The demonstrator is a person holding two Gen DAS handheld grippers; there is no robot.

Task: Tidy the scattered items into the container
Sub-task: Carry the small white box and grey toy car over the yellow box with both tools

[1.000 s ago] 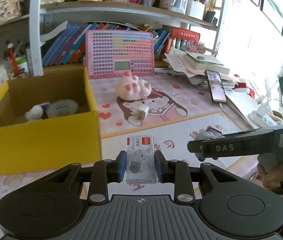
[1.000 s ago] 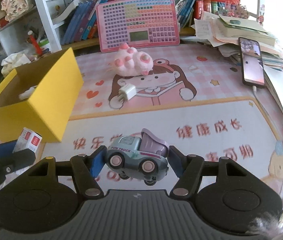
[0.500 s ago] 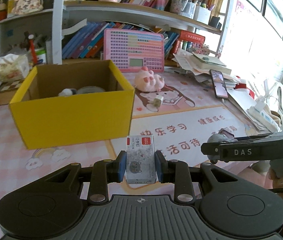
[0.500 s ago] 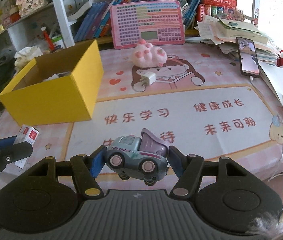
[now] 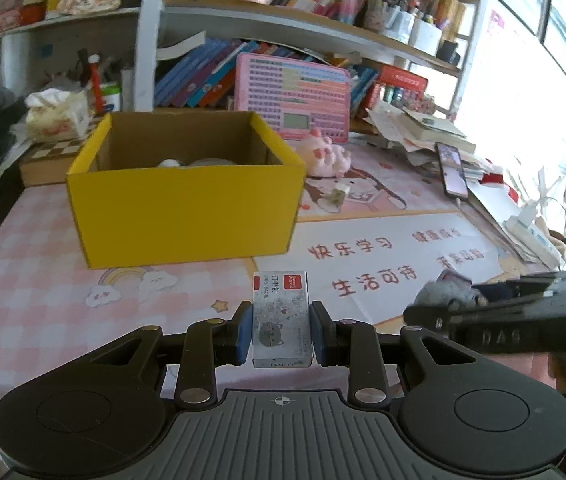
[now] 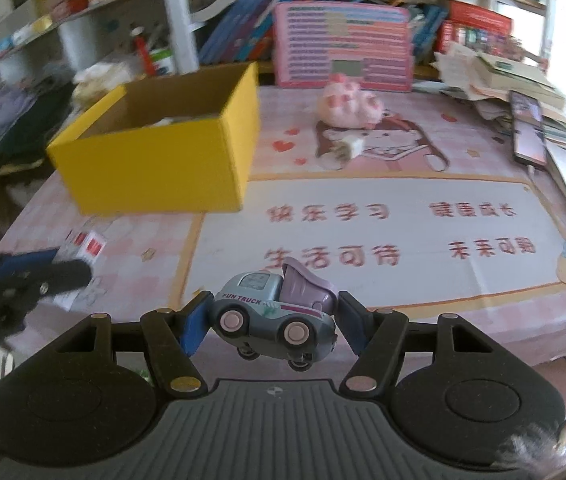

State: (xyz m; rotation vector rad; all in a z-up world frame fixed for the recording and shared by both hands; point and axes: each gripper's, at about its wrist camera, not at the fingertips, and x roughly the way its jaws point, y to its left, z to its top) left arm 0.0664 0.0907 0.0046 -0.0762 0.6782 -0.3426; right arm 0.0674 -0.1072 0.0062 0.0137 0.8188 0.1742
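Yellow cardboard box (image 5: 187,200) sits open on a pink desk mat (image 5: 35,288), ahead of both grippers and well apart from them. The left wrist view looks over the near wall to a white item and a grey round item inside; the right wrist view, more blurred, shows the box from its right corner, with little of the contents visible. The left gripper (image 5: 281,330) is clenched on a small staple box (image 5: 281,312), which stands upright between its blue pads (image 5: 244,332). The right gripper (image 6: 273,320) grasps a grey and purple toy truck (image 6: 273,314) front and back, wheels facing the camera. A pink plush (image 6: 349,106) and a white charger plug (image 6: 347,148) lie on the mat beyond the grippers, right of the box. Compared with a second ago, both grippers have drawn back from the box and desk, so the whole box and more mat now show.
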